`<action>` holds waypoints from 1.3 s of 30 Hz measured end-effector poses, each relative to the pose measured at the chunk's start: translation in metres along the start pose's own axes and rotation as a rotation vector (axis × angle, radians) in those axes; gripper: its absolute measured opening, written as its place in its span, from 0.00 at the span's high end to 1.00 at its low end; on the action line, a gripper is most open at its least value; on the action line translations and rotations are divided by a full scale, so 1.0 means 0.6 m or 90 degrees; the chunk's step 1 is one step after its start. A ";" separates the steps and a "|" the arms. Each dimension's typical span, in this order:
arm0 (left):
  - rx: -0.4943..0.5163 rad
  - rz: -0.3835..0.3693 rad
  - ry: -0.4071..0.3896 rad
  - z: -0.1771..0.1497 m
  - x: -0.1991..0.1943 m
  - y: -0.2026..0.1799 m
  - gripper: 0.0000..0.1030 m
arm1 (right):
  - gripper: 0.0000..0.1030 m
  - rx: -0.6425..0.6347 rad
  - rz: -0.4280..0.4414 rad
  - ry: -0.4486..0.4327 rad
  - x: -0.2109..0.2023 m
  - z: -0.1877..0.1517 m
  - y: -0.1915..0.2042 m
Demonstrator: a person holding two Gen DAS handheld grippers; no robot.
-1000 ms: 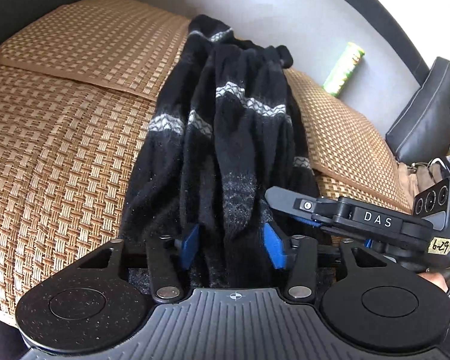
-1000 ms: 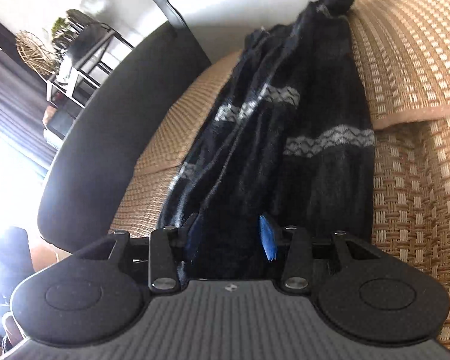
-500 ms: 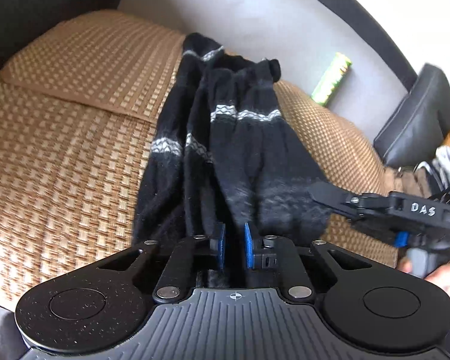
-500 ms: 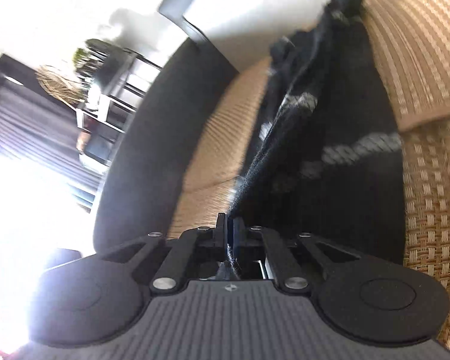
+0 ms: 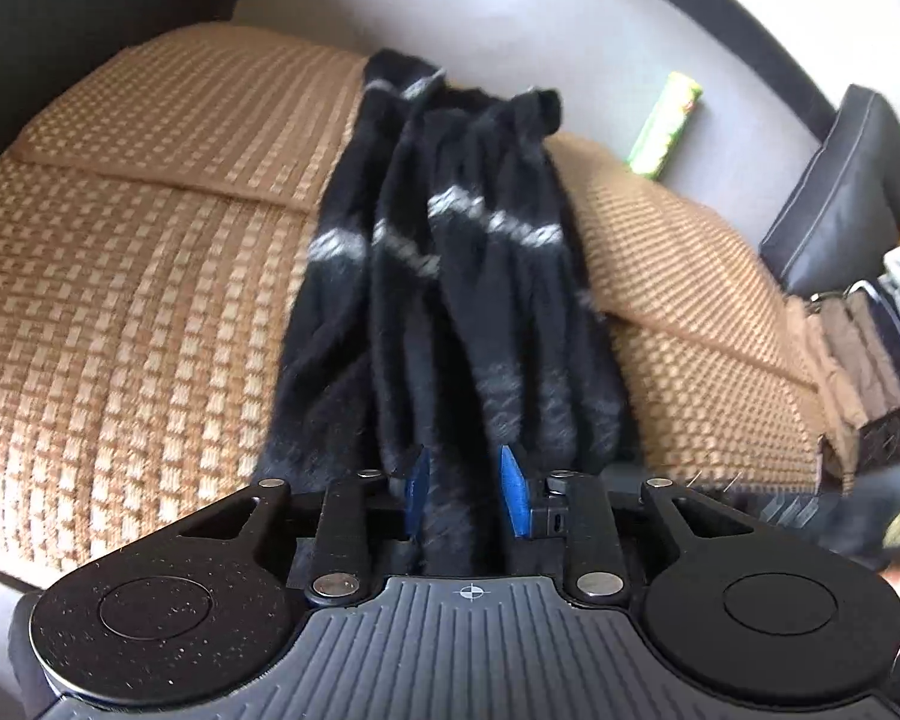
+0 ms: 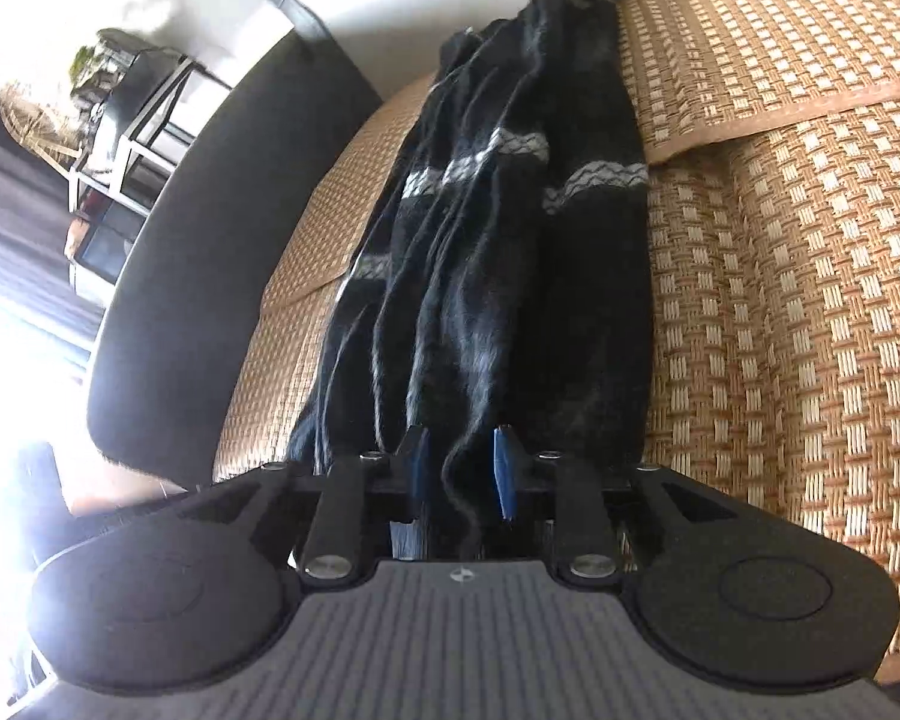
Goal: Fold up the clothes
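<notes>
Nearest in the left wrist view, left gripper [image 5: 465, 492] with blue-padded fingers [image 5: 513, 498] spread, the near end of the black knit garment [image 5: 450, 276] running between them, not pinched. Same picture in the right wrist view: right gripper [image 6: 462, 474] with fingers [image 6: 503, 471] parted, folds of the garment [image 6: 510, 276] hanging loose in the gap, a wavy edge trailing down between the pads. Beyond both, garment bunched in long pleats, grey patterned bands across them, stretched from the near edge toward the far backrest over the woven tan sofa mat [image 5: 120, 300]. Seen only from the left wrist: a green tube-shaped pack [image 5: 666, 123] lying against the pale backrest, far right of the garment; a dark cushion [image 5: 840, 198] farther right; a row of folded brown and dark cloth [image 5: 852, 354] at the right edge; a blurred dark shape at the near right, too smeared to tell for certain. Seen only from the right wrist: black sofa armrest [image 6: 210, 252] left of the garment, a metal-framed shelf with a plant [image 6: 120, 114] beyond it, strong window glare at the left, and the mat's bound seam [image 6: 780, 117] running right from the garment's far half.
</notes>
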State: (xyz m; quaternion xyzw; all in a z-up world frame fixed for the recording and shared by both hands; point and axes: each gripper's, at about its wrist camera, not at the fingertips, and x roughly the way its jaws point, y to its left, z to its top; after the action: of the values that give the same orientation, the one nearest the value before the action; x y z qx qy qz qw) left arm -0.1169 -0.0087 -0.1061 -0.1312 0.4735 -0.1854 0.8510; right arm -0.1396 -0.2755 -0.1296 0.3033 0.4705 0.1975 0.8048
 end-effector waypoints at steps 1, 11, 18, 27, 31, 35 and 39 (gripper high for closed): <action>0.006 0.003 -0.006 0.002 -0.003 -0.006 0.58 | 0.73 -0.004 -0.007 0.014 0.004 -0.005 0.000; 0.046 0.046 -0.131 0.135 -0.002 -0.028 0.39 | 0.59 -0.072 0.000 -0.130 -0.089 0.144 0.060; 0.060 0.061 -0.154 0.285 0.119 -0.017 0.35 | 0.54 -0.075 -0.027 -0.212 -0.030 0.378 0.049; 0.128 0.085 -0.112 0.355 0.283 -0.009 0.29 | 0.47 0.034 -0.060 -0.168 0.150 0.577 -0.066; 0.139 0.086 -0.100 0.355 0.312 -0.004 0.28 | 0.47 0.029 -0.037 -0.165 0.192 0.599 -0.074; 0.139 0.073 -0.076 0.348 0.326 0.001 0.77 | 0.53 0.033 0.020 -0.172 0.222 0.605 -0.080; 0.134 0.074 -0.118 0.333 0.296 0.010 0.82 | 0.96 0.038 0.078 -0.178 0.251 0.611 -0.085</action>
State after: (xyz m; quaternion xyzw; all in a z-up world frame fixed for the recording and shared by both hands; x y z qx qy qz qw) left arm 0.1408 -0.0717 -0.1396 -0.0301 0.3777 -0.1719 0.9093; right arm 0.2561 -0.3332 -0.1232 0.3796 0.3404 0.1881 0.8394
